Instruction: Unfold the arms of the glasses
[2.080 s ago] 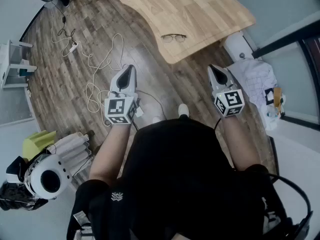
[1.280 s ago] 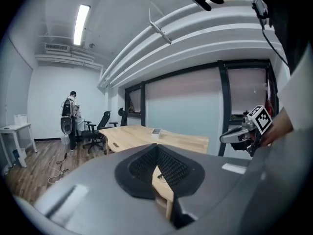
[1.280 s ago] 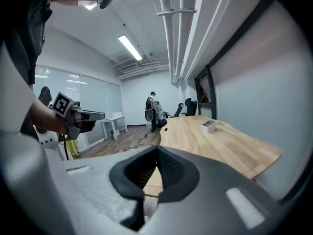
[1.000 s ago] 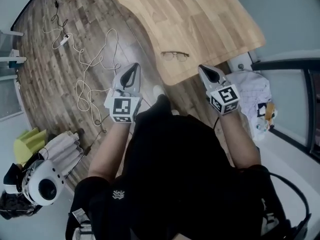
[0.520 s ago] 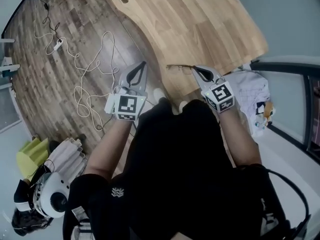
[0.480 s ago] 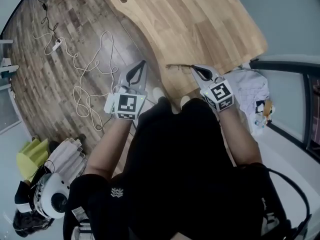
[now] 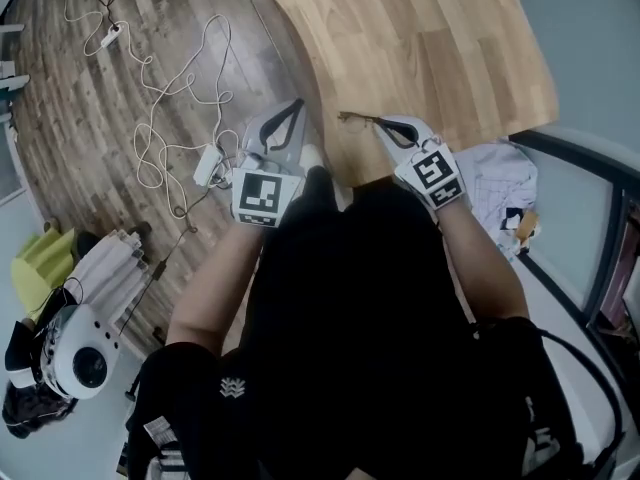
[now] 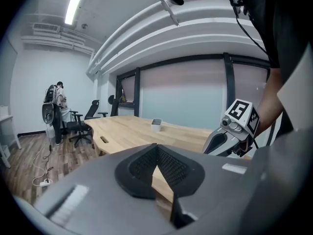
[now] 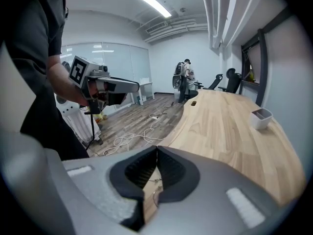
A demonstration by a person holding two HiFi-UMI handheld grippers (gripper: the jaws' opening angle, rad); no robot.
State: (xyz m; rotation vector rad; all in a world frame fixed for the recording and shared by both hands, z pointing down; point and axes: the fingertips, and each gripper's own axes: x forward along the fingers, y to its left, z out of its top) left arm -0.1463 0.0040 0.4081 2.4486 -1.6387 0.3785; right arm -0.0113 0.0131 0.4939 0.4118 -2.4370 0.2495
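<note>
The thin-framed glasses [image 7: 354,120] lie folded on the light wooden table [image 7: 430,58], close to its near curved edge. My right gripper [image 7: 387,128] is shut and empty, its tip just to the right of the glasses and tilted down at them. In the right gripper view a bit of the glasses [image 9: 155,182] shows through the gap under the closed jaws. My left gripper [image 7: 293,108] is shut on nothing and hovers over the floor just left of the table edge, apart from the glasses. The right gripper [image 8: 229,137] shows in the left gripper view.
White cables [image 7: 165,98] snake over the wooden floor at left. A white cloth bundle [image 7: 500,180] lies right of the table's corner. A small white cup [image 9: 262,117] stands far back on the table. Office chairs [image 8: 80,126] and a person [image 8: 58,94] are at the far end.
Both grippers have moved forward and down toward the table edge. The right one has tilted down and come up beside the glasses. Both stay shut.
</note>
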